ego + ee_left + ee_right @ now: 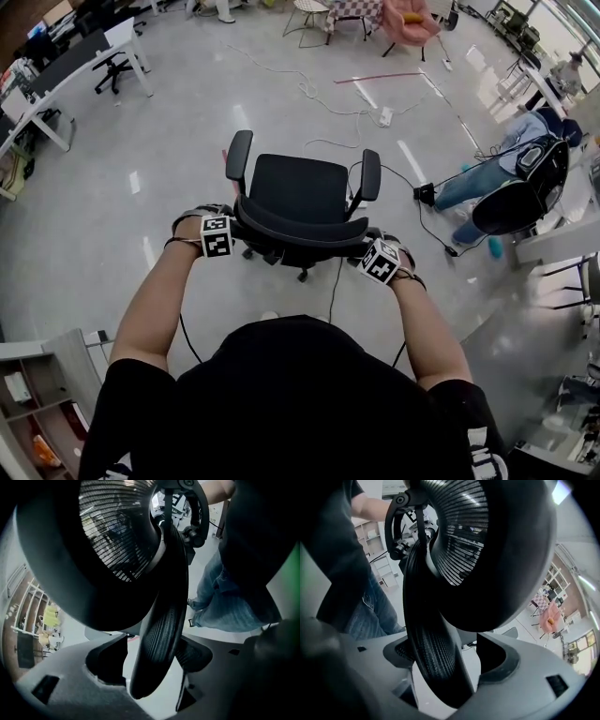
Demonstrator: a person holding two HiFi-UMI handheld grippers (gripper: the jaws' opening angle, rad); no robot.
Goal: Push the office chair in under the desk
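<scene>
Office chair (300, 192) parked mid-frame on open floor, well apart from desk (89, 58) at upper left, backrest rim between spread, unclamped jaws of left gripper (225, 234) and right gripper (375, 258), whole push seemingly yet to do.

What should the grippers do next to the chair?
Probably close both jaws. The top edge of the backrest sits between the open jaws of the left gripper and right gripper, gaps showing, so a firm hold likely comes before pushing.
</scene>
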